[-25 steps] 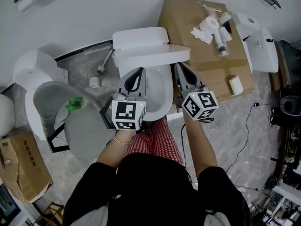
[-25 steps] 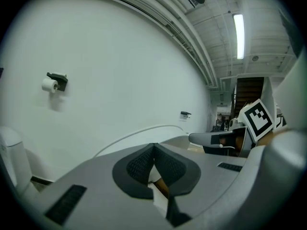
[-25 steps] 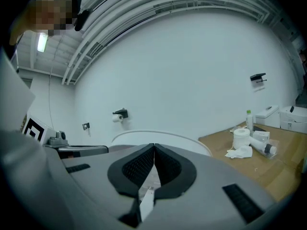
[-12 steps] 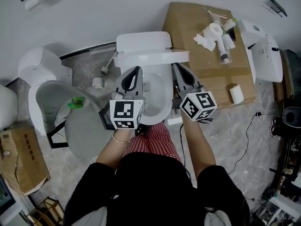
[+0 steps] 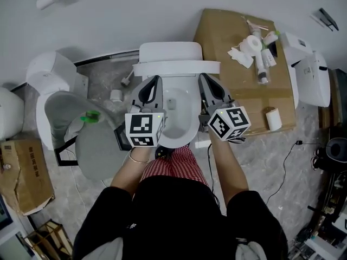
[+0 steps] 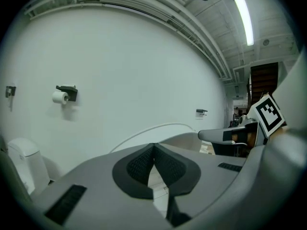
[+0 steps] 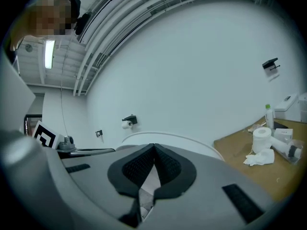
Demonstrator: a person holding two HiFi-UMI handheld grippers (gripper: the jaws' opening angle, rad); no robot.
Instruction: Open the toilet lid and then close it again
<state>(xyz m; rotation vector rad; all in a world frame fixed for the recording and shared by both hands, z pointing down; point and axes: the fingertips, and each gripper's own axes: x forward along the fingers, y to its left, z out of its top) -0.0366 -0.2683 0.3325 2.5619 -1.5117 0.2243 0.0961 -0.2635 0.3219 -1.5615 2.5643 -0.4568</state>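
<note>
In the head view a white toilet stands in the middle with its lid raised against the tank and its bowl uncovered. My left gripper is over the bowl's left rim, shut, with nothing between its pads. On the right rim sits my right gripper, also shut and empty, its tip close under the lid's right end; whether they touch is not clear. The left gripper looks at the lid's curved edge. The right gripper sees the lid just beyond its tip.
A second white toilet with a grey seat and a green item stands to the left. At the right, cardboard carries a tissue roll and bottles. A white unit lies far right; a cardboard box lower left.
The head view has swung, so the toilet now sits more centred and square. Both grippers keep their places at the bowl's sides and stay shut. The lid stays raised.
</note>
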